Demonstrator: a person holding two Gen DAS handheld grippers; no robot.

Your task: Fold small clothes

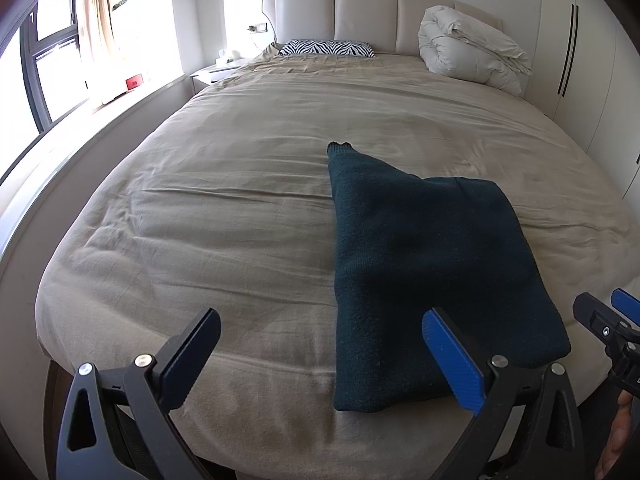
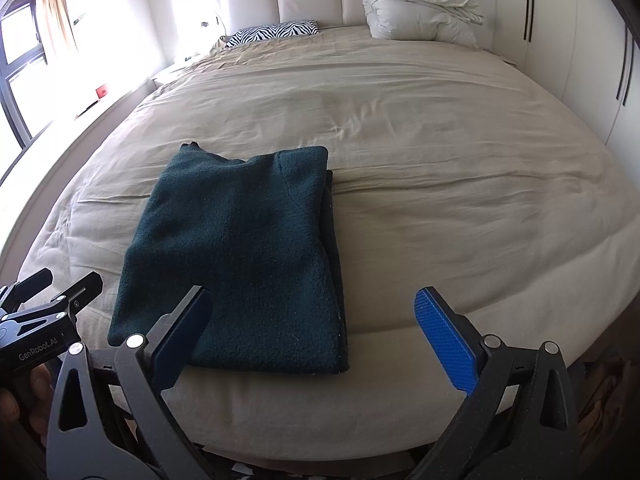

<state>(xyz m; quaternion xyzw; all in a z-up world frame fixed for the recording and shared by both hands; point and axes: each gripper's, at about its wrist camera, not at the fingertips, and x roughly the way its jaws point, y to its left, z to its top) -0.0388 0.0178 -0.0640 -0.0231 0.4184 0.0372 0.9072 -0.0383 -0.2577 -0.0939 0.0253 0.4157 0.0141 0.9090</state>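
Folded dark green sweater [image 2: 236, 256] near bed [image 2: 440, 160] foot edge; left gripper [image 1: 320, 360] and right gripper [image 2: 312, 332] fingers spread, empty.

Beige bed [image 2: 440, 160] — folded dark-green sweater [image 2: 240, 248], zebra pillow [image 2: 276, 32], bundled duvet [image 2: 416, 8]

Your left hand-held gripper [image 1: 320, 356] is cut off at the bottom edge, handle out of frame. The right hand-held gripper [image 2: 312, 332] is cropped the same way below. In the left view only a black tip of the right one shows at the right edge. Your sweater [image 2: 240, 256] is folded, so its lower layers are hidden, and in the left view one finger [image 1: 454, 360] covers its near corner. The window [image 1: 52, 12] is blown out white. The small items on the nightstand [image 1: 218, 70] are too tiny to name.
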